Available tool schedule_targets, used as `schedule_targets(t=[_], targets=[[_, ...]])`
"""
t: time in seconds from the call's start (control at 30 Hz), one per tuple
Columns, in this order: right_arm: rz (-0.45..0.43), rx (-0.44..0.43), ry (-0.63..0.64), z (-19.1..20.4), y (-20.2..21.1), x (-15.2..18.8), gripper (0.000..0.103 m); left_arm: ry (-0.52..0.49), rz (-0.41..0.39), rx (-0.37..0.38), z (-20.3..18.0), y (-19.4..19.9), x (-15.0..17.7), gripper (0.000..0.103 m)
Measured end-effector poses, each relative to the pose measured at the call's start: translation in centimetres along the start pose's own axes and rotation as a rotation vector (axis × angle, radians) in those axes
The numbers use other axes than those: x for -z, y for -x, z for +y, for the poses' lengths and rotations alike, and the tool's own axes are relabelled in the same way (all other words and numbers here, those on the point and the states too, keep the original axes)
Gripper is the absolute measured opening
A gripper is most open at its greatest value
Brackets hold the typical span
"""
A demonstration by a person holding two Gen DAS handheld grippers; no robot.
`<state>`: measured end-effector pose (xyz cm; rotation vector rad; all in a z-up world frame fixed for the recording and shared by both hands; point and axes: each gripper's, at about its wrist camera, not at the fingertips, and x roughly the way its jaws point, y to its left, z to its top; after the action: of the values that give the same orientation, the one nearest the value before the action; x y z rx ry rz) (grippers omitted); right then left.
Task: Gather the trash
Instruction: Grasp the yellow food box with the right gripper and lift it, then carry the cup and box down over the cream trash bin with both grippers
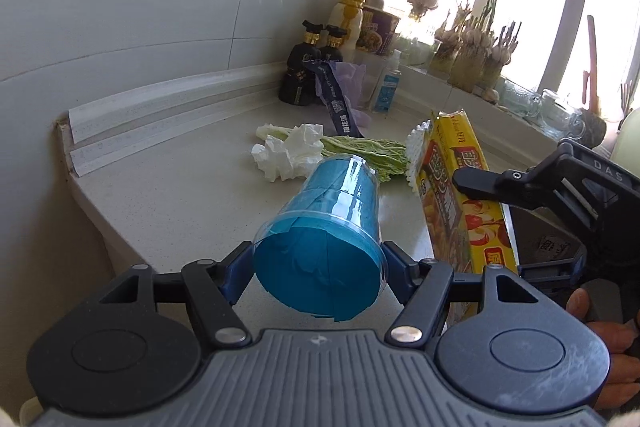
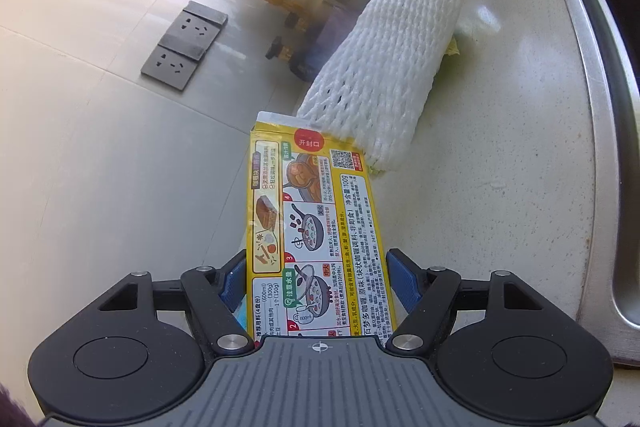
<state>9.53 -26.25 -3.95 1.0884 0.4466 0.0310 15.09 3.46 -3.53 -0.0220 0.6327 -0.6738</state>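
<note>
My left gripper (image 1: 318, 269) is shut on a clear plastic cup lined with blue paper (image 1: 324, 227) and holds it tilted above the counter. My right gripper (image 2: 316, 281) is shut on a yellow curry box (image 2: 316, 227); the box also shows in the left wrist view (image 1: 460, 203), with the right gripper's black finger (image 1: 480, 183) across it. On the counter lie a crumpled white tissue (image 1: 288, 155), a green cabbage leaf (image 1: 360, 151) and a white foam fruit net (image 2: 384, 67), whose edge shows in the left wrist view (image 1: 416, 151).
Dark sauce bottles (image 1: 304, 71), a yellow-capped bottle (image 1: 350, 15), an instant noodle cup (image 1: 376, 31) and a small sanitizer bottle (image 1: 386, 87) stand at the back wall. Garlic bunches (image 1: 472, 47) line the windowsill. A steel sink (image 2: 600, 107) lies right of the net. Wall sockets (image 2: 184, 43).
</note>
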Motion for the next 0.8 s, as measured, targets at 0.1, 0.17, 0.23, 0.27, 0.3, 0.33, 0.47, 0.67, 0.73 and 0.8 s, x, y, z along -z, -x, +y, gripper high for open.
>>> schedule_targets(t=[0.1,0.17,0.23,0.27,0.3,0.33,0.47,0.67,0.73,0.8], targets=[[0.0,-0.004,0.018,0.5,0.4,0.1,0.072,-0.024,-0.007,-0.042,-0.5,0.9,-0.2,0.064],[0.001,-0.002,0.034,0.9,0.8,0.0,0.072,-0.035,-0.013,-0.058,-0.8,1.5,-0.2,0.064],[0.004,-0.004,0.041,1.3,1.1,-0.1,0.072,-0.047,-0.017,-0.082,-1.1,2.1,-0.3,0.064],[0.005,-0.009,0.042,1.4,1.2,-0.1,0.072,-0.05,-0.019,-0.095,-1.2,2.4,-0.3,0.064],[0.007,-0.016,0.047,1.6,1.4,-0.2,0.072,-0.05,-0.021,-0.105,-1.2,2.8,-0.3,0.064],[0.008,-0.02,0.053,1.8,1.6,-0.2,0.072,-0.049,-0.023,-0.114,-1.2,3.2,-0.3,0.064],[0.017,-0.03,0.078,2.6,2.0,-0.1,0.072,-0.051,-0.021,-0.164,-0.9,4.7,0.0,0.064],[0.028,-0.054,0.16,4.2,2.2,0.3,0.072,-0.044,-0.003,-0.233,0.3,7.0,0.8,0.064],[0.048,-0.069,0.166,4.4,1.8,0.6,0.072,-0.036,0.004,-0.254,0.6,7.7,1.1,0.064],[0.07,-0.073,0.173,4.8,1.3,1.0,0.072,-0.032,0.012,-0.275,1.1,8.3,1.5,0.065]])
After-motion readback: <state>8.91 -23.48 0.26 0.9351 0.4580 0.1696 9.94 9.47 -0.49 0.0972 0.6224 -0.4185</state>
